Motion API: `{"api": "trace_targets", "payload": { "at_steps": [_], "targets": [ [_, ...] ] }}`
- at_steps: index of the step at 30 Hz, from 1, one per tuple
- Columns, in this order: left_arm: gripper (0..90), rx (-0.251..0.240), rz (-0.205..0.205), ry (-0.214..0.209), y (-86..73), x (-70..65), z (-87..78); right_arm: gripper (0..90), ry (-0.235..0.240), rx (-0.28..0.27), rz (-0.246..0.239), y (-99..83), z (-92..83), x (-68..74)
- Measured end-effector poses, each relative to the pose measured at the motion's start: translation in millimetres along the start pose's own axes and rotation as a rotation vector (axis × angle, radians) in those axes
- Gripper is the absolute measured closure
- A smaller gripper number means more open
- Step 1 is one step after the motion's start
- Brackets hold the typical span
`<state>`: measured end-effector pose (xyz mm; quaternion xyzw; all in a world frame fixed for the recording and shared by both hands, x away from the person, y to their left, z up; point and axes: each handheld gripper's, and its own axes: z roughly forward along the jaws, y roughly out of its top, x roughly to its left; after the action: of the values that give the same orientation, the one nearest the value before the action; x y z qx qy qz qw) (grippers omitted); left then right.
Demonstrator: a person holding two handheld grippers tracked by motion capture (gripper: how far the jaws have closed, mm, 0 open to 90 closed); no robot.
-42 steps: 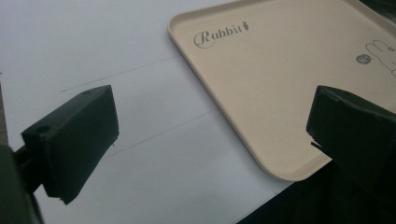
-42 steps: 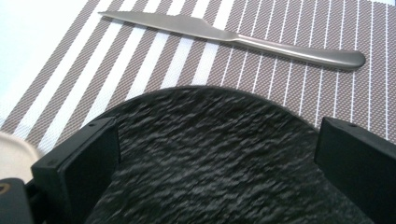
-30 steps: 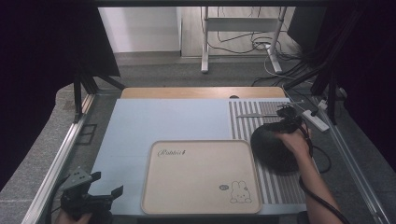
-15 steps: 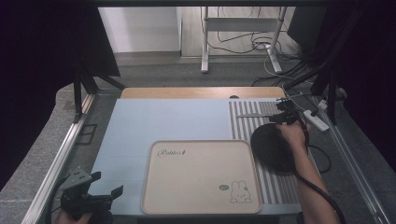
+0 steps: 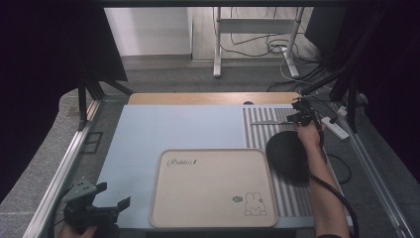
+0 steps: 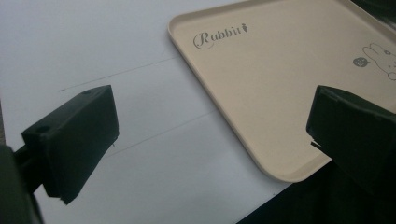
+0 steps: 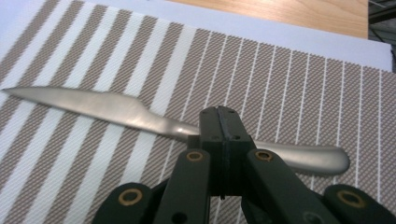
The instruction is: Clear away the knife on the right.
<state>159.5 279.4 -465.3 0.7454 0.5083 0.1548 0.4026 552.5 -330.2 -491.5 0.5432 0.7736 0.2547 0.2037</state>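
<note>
Right tongs (image 7: 223, 122) had just been closing and I saw them clenched on the knife (image 7: 116, 110), which lay on the striped mat (image 7: 289, 74) beyond the tray (image 5: 213, 188); left tongs (image 6: 210, 135) stood released beside that bare tray.

Your right gripper (image 7: 223, 122) is sitting pinched tight, arm reaching far out; your left gripper (image 6: 205, 140) is hanging wide apart.
</note>
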Motion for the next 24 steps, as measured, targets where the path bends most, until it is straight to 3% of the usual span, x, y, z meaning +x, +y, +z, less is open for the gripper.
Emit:
{"api": "trace_targets", "payload": {
  "at_steps": [6, 13, 19, 24],
  "targets": [
    [2.4, -0.002, -0.001, -0.001, -0.1, 0.3, 0.0, 89.6, -0.033, 0.033, -0.023, 2.5, 13.3, -4.4],
    [2.4, -0.001, -0.002, -0.001, -0.4, 0.2, -0.3, 89.7, -0.056, 0.056, 0.019, 2.4, 21.5, -12.3],
    [2.4, -0.002, -0.001, 0.002, -0.7, -0.5, -0.7, 89.8, -0.047, 0.107, 0.014, -2.2, 13.5, -15.3],
    [2.5, 0.0, 0.006, 0.003, -0.3, -0.9, -0.3, 89.7, 0.003, 0.167, -0.011, -8.8, 3.7, -17.9]
  ]
}}
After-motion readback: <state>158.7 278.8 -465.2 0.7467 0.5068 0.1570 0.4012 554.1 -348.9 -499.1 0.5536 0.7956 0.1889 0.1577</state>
